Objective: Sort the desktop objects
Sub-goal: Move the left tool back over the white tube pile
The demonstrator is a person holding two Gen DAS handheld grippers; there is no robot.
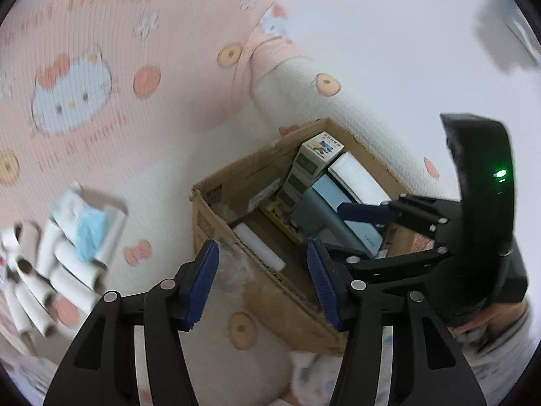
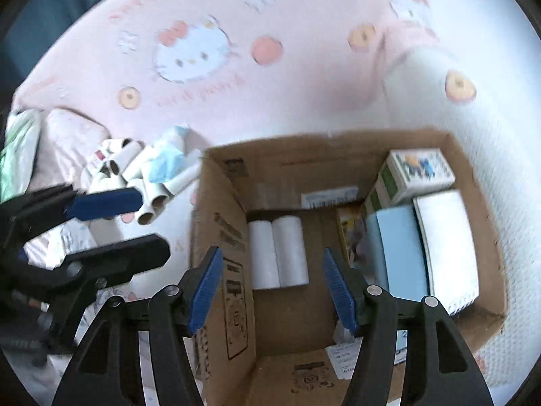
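An open cardboard box (image 2: 219, 237) stands on a pink cartoon-print sheet. In it lie two white rolls (image 2: 279, 253) side by side, a pale blue box (image 2: 402, 253), a white box (image 2: 446, 243) and a small printed carton (image 2: 419, 169). My right gripper (image 2: 272, 286) is open and empty above the box, over the white rolls. My left gripper (image 1: 262, 279) is open and empty at the box's (image 1: 209, 233) near left wall. A pile of white tubes (image 1: 50, 264) lies left of the box, also in the right wrist view (image 2: 148, 189).
A pale blue crumpled cloth (image 1: 89, 233) lies on the tube pile, also in the right wrist view (image 2: 167, 164). The right gripper (image 1: 375, 223) reaches over the box in the left wrist view. The left gripper (image 2: 125, 226) shows at the left in the right wrist view. A white wall (image 1: 389, 23) rises behind.
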